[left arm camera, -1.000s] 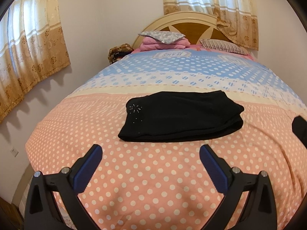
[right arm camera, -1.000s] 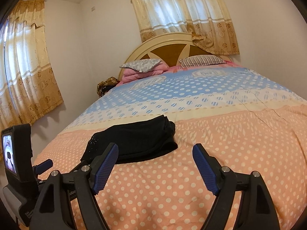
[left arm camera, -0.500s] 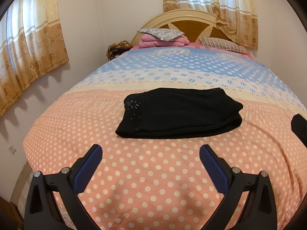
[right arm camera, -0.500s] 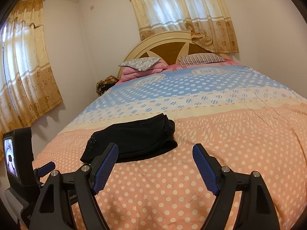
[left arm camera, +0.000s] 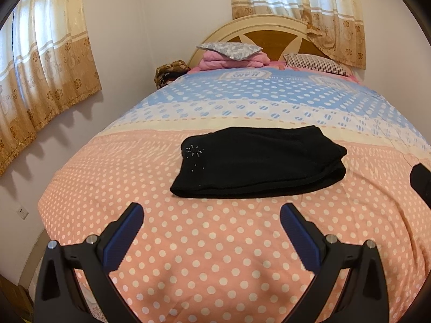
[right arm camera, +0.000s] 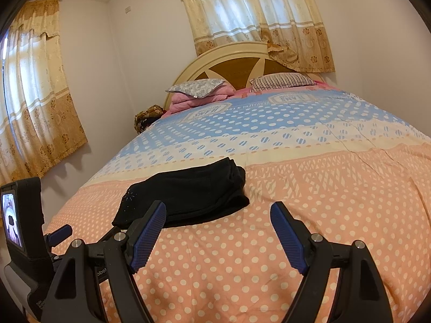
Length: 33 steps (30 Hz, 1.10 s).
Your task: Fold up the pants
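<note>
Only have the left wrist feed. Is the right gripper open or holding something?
Observer: Open. The right gripper has nothing between its fingers, and only bedspread shows there.
Operator: Is it lined up on the pants?
Observer: No. The folded pants lie ahead and off to its left, untouched.
Operator: Anything right of the pants?
Observer: Only bedspread, with a thin crease line running across it.

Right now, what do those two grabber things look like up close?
Each one is a black plastic frame shaped like a wide V, with small silver bolts at the joints. The left gripper and the right gripper both end in two flat fingers covered with ribbed dark blue pads. Seen from the right one, the left carries a black box with a small screen.
</note>
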### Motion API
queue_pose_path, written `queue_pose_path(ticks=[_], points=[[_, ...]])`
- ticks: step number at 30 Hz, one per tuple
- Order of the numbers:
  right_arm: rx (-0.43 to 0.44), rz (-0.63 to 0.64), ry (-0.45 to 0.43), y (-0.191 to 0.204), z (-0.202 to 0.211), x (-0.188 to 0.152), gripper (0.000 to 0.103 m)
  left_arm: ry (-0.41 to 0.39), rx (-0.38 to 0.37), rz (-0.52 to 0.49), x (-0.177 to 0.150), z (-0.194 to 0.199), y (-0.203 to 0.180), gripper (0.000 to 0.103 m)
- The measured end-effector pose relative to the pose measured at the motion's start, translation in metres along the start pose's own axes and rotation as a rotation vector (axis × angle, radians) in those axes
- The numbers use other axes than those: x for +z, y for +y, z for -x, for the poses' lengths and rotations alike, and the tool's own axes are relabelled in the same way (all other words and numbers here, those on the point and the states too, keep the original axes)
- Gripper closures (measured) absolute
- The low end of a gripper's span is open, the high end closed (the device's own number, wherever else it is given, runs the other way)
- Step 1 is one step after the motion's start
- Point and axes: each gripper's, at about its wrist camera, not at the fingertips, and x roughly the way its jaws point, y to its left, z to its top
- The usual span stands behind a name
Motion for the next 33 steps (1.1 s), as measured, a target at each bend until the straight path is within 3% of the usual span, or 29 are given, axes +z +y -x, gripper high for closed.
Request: queue_pose_path(ticks=[22, 33], points=[[0.002, 0.001, 0.002, -0.0011, -0.0009, 0.0000, 0.022, 0.014, 0.037, -0.024, -0.0018, -0.0025, -0.0051, 0.000], [-0.011, 0.013, -0.007, 0.0010, -0.0020, -0.0049, 0.022, 0.040, -0.005, -0.006, -0.0009, -0.0057, -0.0056, 0.000]])
